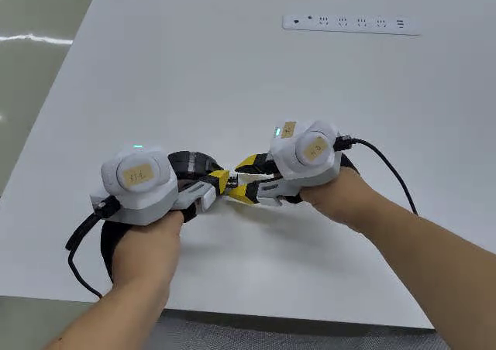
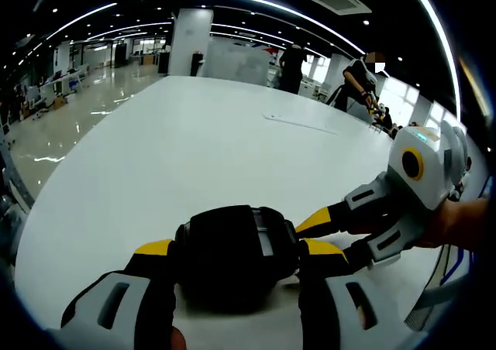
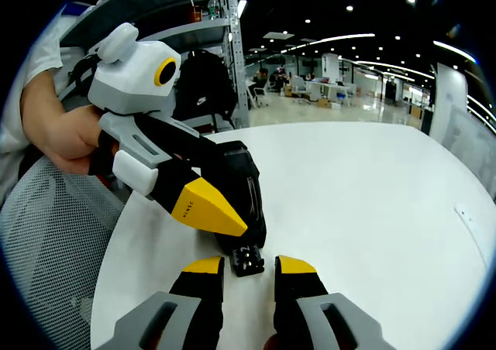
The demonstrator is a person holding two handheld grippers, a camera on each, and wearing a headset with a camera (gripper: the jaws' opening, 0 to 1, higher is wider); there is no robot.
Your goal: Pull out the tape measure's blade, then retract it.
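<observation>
Over the white workbench (image 1: 232, 71), the left gripper (image 2: 236, 249) is clamped on the black tape measure (image 2: 232, 276); the right gripper (image 3: 249, 269) has its jaws slightly apart around the blade's end hook (image 3: 248, 257).

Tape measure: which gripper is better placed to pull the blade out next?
Probably right. The right gripper has its jaws flanking the blade hook, not yet closed on it; the left gripper is clamped around the tape measure case, anchoring it.

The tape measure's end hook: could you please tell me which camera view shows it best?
The right gripper view: the end hook lies plainly between the tips of the right gripper. The left gripper view gives the bulk of the case; in the head view, gripper tips crowd around it.
</observation>
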